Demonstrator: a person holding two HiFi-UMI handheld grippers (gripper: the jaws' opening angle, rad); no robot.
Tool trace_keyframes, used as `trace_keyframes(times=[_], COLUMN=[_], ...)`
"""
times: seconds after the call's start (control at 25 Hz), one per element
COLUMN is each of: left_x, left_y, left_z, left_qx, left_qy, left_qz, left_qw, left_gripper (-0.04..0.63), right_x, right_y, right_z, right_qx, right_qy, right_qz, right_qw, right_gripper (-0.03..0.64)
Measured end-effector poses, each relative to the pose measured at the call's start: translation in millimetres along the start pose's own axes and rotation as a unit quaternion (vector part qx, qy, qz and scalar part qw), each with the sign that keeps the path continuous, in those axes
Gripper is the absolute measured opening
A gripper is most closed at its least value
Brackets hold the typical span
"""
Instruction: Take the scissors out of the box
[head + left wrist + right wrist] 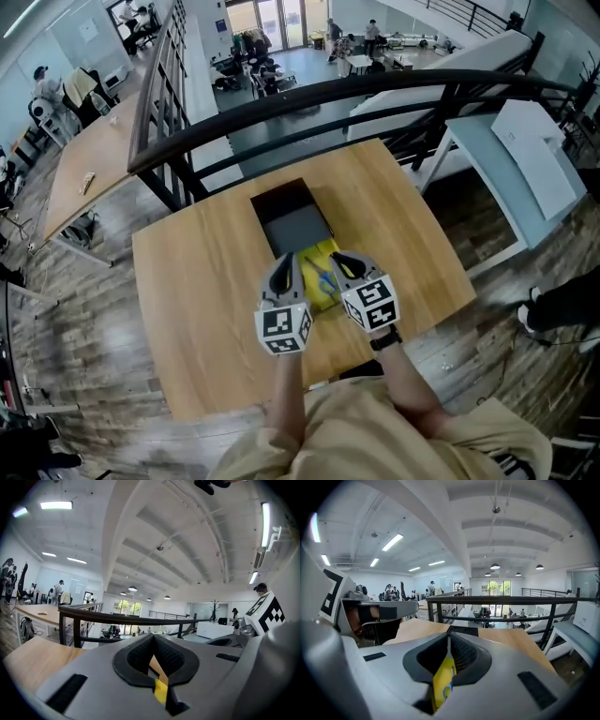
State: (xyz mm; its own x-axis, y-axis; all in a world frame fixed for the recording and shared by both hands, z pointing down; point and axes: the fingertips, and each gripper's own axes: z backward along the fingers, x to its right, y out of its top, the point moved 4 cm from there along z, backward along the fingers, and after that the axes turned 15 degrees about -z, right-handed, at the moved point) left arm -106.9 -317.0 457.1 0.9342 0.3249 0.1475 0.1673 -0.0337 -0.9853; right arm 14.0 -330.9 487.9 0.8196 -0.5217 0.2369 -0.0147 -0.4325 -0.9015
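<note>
A yellow scissors pack [320,274] with blue print is held between both grippers over the wooden table [197,300], just in front of the open dark box [292,223]. My left gripper [282,274] is shut on the pack's left edge; a yellow strip [160,691] shows pinched between its pads. My right gripper [345,266] is shut on the right edge, and the yellow pack [443,686] stands upright between its black pads. The box's inside looks dark grey, and I see nothing else in it. The scissors themselves are too small to make out.
A black railing [309,98] runs behind the table's far edge. A white desk [525,159] stands to the right, and another wooden table [89,159] to the left. The person's torso is at the table's near edge. Beyond the railing, people are far off.
</note>
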Motion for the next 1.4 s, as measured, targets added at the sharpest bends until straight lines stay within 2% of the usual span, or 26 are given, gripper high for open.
trace_keyframes(times=[0.16,0.48,0.6,0.76,1.0,1.2,1.4], left_x=[-5,-14,-16,-17,-21,-30,-35], left_y=[-25,-65,-75,-87,-100,-109,-119], left_z=[-15,-37,-43,-52,-59,-63,-63], left_qx=[-0.023,-0.056,-0.065,-0.073,-0.08,-0.09,-0.097], left_qy=[-0.012,-0.036,-0.043,-0.054,-0.063,-0.058,-0.054], left_qz=[0.004,0.018,0.023,0.033,0.043,0.054,0.06], left_qw=[0.9997,0.9976,0.9967,0.9953,0.9939,0.9928,0.992], left_gripper=[0.012,0.012,0.012,0.012,0.012,0.012,0.012], right_x=[8,30,35,38,35,37,44], right_y=[-18,-66,-86,-117,-162,-183,-195], right_z=[-25,-64,-74,-88,-103,-112,-117], right_qx=[-0.044,-0.138,-0.17,-0.233,-0.325,-0.367,-0.382], right_qy=[0.008,-0.009,-0.001,0.004,0.003,-0.006,-0.022], right_qz=[0.001,-0.004,-0.019,-0.015,0.005,0.017,0.003], right_qw=[0.999,0.99,0.985,0.972,0.946,0.93,0.924], right_gripper=[0.015,0.017,0.049,0.121,0.204,0.212,0.212])
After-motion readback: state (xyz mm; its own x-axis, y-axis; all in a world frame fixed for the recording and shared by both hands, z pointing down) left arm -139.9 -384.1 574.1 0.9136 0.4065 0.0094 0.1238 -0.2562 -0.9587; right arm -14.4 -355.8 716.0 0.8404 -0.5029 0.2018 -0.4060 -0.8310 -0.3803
